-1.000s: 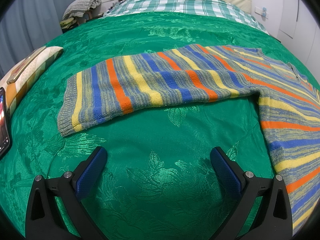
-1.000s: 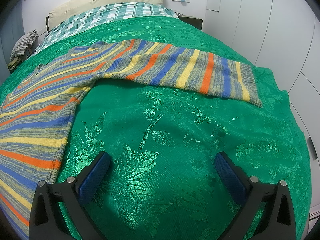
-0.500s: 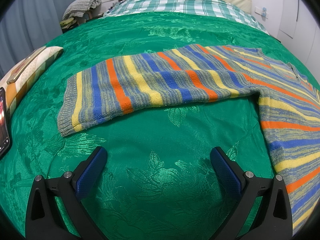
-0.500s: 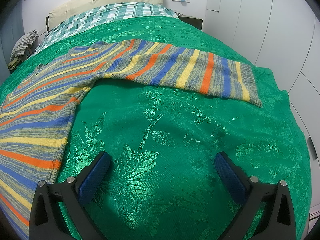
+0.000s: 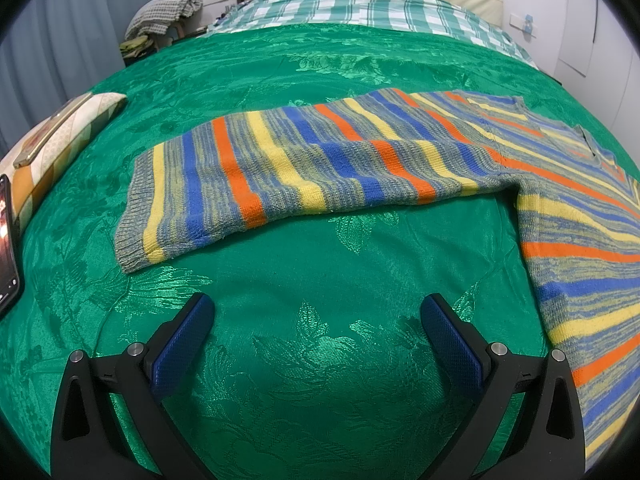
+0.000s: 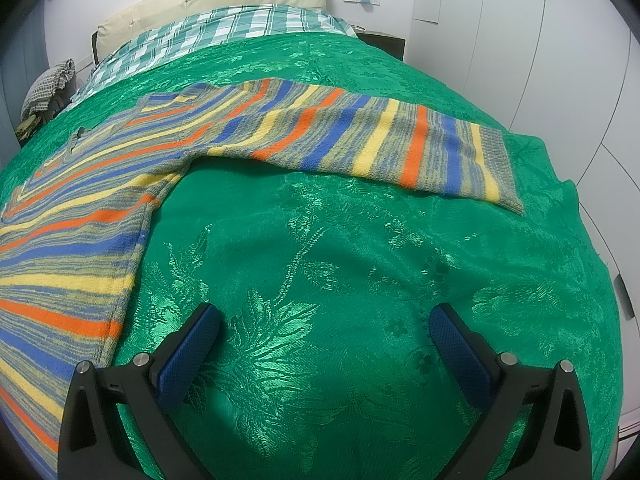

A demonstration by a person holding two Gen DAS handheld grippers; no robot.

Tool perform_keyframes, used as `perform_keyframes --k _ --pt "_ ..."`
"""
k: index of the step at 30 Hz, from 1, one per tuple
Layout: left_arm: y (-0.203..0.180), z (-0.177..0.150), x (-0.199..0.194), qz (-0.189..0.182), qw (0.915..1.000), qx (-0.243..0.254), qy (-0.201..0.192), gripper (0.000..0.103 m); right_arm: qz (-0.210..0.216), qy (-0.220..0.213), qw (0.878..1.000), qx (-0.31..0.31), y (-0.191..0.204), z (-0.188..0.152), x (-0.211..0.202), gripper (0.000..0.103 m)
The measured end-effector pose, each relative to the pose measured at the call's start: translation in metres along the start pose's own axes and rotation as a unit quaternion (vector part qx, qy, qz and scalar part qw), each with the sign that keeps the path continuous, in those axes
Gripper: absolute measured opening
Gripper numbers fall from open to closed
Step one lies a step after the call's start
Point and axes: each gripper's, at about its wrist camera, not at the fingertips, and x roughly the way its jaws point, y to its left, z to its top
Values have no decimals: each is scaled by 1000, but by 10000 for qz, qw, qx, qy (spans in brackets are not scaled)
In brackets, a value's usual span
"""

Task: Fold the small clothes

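Observation:
A striped knit sweater in blue, orange, yellow and grey lies flat on a green bedspread. In the left wrist view its left sleeve [image 5: 304, 168] stretches out to the left, with the body [image 5: 580, 240] at the right. My left gripper [image 5: 318, 314] hovers open over bare bedspread, in front of that sleeve. In the right wrist view the other sleeve [image 6: 360, 144] runs to the right and the body [image 6: 72, 240] fills the left. My right gripper [image 6: 324, 324] is open too, over bedspread below the sleeve, holding nothing.
The green floral bedspread [image 5: 320, 264] covers the bed, with a checked pillow area [image 5: 360, 4] at the head. A patterned cushion [image 5: 60, 144] and a phone [image 5: 8, 248] lie at the left edge. White wardrobe doors [image 6: 540, 40] stand close on the right.

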Motion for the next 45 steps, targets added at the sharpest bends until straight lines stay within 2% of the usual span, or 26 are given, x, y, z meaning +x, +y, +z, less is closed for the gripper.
perform_keyframes --k 7,9,10,12,13,14,15,17,19,20,21,23,24,25,29,30,31,33,35,37,39,41,43,45 --pt "0 2 0 -3 10000 -2 2 103 -15 52 10000 3 1 2 -1 103" --pt "0 2 0 5 10000 6 6 103 190 282 9994 -57 -3 7 0 103" --pt "0 2 0 2 10000 2 6 103 526 411 9978 -41 -9 13 -3 103" --pt "0 2 0 4 10000 3 6 103 1671 289 9848 376 -34 24 -20 102" --pt "0 2 0 4 10000 3 4 103 2055 105 9757 760 -56 32 -32 102" --pt "0 2 0 -1 10000 -1 6 103 2227 -49 9691 1062 -74 40 -39 102" --pt "0 2 0 1 10000 0 4 103 2469 -290 9563 1536 -104 53 -46 102" --pt "0 2 0 0 10000 -1 4 103 2653 -391 9390 2152 -146 72 -41 102" --pt "-1 2 0 25 10000 14 0 103 2652 -146 9232 2778 -189 87 -19 101" --pt "-1 3 0 34 10000 24 0 103 2616 21 9160 3041 -205 90 -7 98" --pt "-1 3 0 39 10000 24 -4 103 2549 163 9085 3306 -219 91 6 91" --pt "-1 3 -1 36 10000 22 -7 103 2473 359 9020 3522 -232 91 26 86" --pt "-1 3 0 38 10000 25 -6 103 2417 467 9040 3495 -232 92 34 78" --pt "-1 3 0 40 10000 27 -6 103 2413 541 9070 3408 -230 93 41 72" --pt "-1 3 0 36 10000 17 -2 103 2189 792 9220 3096 -211 96 61 65" --pt "-1 3 -1 39 10000 9 4 103 2114 828 9252 3041 -209 97 65 46" --pt "-2 4 0 39 10000 -5 69 103 1983 866 9296 2983 -208 99 66 0" --pt "-2 6 0 45 9999 10 163 103 1858 883 9310 3015 -209 102 63 3" --pt "-3 11 -3 57 9991 76 421 102 1772 653 9388 2879 -204 110 44 3" --pt "-4 10 -12 133 9987 -3 498 102 1843 373 9512 2447 -187 130 11 3" --pt "-3 0 -25 21 9993 -130 347 102 2136 40 9596 1833 -154 158 -31 3" --pt "-5 -18 -27 -15 9996 -86 269 103 2637 -153 9546 1376 -112 184 -65 3" --pt "-7 -31 -30 25 10000 -28 -55 103 3156 -189 9445 890 -56 208 -90 3" --pt "-6 -35 -31 -11 9997 -99 -202 103 3515 -143 9349 470 1 221 -102 3"
